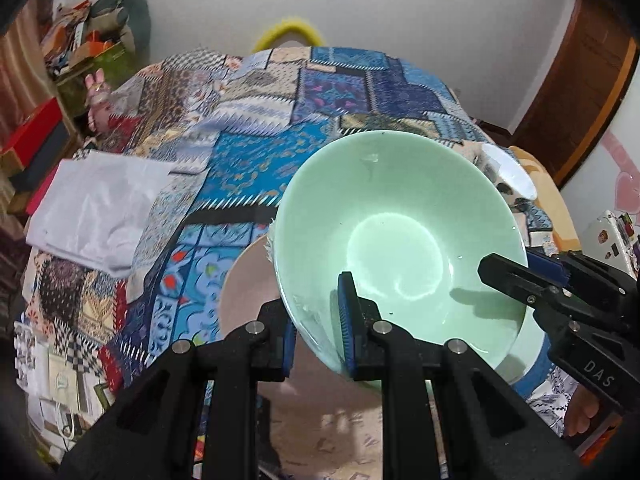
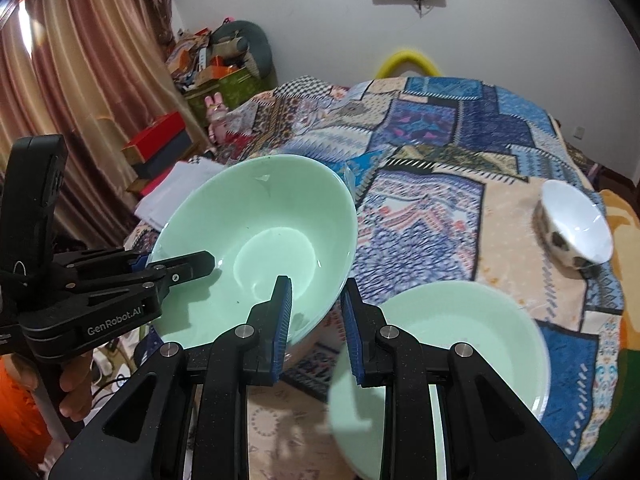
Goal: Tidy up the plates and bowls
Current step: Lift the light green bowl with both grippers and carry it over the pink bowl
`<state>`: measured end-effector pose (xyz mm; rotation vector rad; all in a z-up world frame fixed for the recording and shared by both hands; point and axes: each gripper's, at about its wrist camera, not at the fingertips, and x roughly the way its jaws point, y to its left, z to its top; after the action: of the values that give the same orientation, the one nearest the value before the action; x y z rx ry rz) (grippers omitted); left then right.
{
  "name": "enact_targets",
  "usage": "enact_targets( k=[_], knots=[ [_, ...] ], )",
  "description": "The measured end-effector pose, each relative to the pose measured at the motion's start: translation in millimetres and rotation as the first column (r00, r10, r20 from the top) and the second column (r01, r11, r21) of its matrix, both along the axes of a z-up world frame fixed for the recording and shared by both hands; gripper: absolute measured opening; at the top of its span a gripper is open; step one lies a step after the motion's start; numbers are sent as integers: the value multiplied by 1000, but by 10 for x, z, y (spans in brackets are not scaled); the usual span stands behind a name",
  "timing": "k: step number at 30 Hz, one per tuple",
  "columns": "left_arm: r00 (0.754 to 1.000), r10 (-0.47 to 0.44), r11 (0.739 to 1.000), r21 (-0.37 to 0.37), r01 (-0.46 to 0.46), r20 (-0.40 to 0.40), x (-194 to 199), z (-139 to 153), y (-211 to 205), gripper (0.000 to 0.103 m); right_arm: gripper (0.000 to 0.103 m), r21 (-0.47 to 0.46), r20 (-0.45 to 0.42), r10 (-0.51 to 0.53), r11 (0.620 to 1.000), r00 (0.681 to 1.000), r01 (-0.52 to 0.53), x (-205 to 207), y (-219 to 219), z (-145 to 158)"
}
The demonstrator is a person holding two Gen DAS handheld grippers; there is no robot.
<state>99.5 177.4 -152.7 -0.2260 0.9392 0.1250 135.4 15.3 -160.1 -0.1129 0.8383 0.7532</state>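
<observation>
Patchwork bedspread [image 2: 460, 152]. Green bowl [image 1: 400, 232], tilted, rim clamped by left gripper [image 1: 318, 330] and right gripper [image 2: 316, 320]. Second green bowl [image 2: 480, 344], white bowl [image 2: 576, 224] apart.

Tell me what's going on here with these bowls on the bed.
A person holds a gripper in each hand, and both straddle the rim of one tilted green bowl: the left gripper and the right gripper. A second green bowl and a white bowl sit apart on the patterned bedspread.

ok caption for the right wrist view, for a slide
Both grippers pinch the rim of a tilted green bowl above a second green bowl on a patchwork cloth.
</observation>
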Motion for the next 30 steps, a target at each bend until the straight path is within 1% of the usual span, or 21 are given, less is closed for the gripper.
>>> enact_targets(
  k=[3,7,10,18,23,28,30],
  knots=[
    [1000,15,1000,-11,-15,-25,-56,-124,70,18,23,3,-26,21,1000,999,-21,-34,86,-93],
    [998,29,999,-38,-31,-61,-111,-285,162,18,23,-16,-52,43,999,998,-44,-93,181,-209],
    [996,35,999,-26,-37,-79,-151,-385,192,18,23,-31,-72,56,998,996,-58,-112,236,-296],
    [993,41,999,-24,-44,-108,-134,-525,259,18,23,-45,-113,66,996,991,-72,-104,282,-453],
    [993,31,1000,2,-31,-116,-79,-573,231,18,23,-58,-127,63,996,990,-71,-76,294,-527],
    [992,32,997,77,-23,-118,-9,-602,175,19,26,-62,-120,66,995,991,-73,-58,298,-518],
    [991,35,997,74,-26,-125,25,-617,180,19,26,-77,-116,61,995,991,-70,-53,290,-517]
  ],
)
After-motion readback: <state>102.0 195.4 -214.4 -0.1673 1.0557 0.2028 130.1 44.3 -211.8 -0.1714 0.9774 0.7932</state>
